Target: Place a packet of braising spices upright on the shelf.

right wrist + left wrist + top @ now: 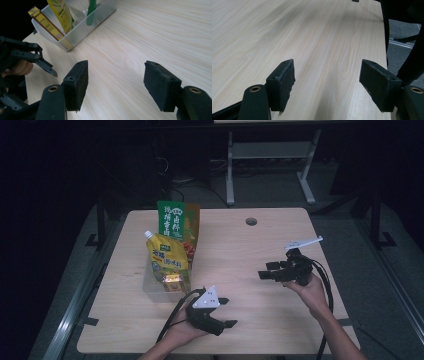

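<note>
A clear plastic bin [150, 287] stands on the left of the wooden table [240, 245]. In it stand a yellow spout pouch [167, 257], a green packet [172, 220] and a small gold box [173, 281]. My left gripper [228, 312] lies near the front edge, right of the bin, open over bare wood [327, 67]. My right gripper [266, 270] hovers at mid-right and points left toward the bin, open with nothing between its jaws [116, 72]. The right gripper view takes in the bin [100, 17], the pouch [61, 13], the gold box [45, 23] and one of the left gripper's fingers [46, 67].
A round cable hole [251, 221] sits near the table's far edge. A white table frame [270, 155] stands on the dark floor behind. Bare wood stretches between the two grippers and on to the right edge.
</note>
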`<state>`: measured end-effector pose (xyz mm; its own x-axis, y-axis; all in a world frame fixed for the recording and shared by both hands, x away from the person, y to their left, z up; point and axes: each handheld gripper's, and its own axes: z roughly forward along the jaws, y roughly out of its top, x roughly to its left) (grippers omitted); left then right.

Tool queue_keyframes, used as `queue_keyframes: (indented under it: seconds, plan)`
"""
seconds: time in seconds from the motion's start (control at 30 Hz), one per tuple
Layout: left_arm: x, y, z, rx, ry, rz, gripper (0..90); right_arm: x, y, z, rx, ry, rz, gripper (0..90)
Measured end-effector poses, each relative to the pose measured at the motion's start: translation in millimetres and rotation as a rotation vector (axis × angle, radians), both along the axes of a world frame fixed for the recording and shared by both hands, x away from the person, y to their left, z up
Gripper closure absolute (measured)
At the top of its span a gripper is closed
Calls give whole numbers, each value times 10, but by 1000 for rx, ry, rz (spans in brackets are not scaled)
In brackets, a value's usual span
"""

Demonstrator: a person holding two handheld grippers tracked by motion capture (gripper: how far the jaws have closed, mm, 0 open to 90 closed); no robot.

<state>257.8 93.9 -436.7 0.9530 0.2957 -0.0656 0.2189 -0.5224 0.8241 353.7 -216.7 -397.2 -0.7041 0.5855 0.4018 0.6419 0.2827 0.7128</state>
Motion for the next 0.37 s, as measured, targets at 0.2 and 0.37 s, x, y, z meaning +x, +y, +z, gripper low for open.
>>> queue_keyframes:
  seconds: [0.2,0.37]
  plan:
    - [0,0,-10,1,1,-1,277,-134,-131,-134,-1,21,-19,340]
    - [-6,1,-5,4,6,-4,277,-266,-223,-223,31,33,-44,333]
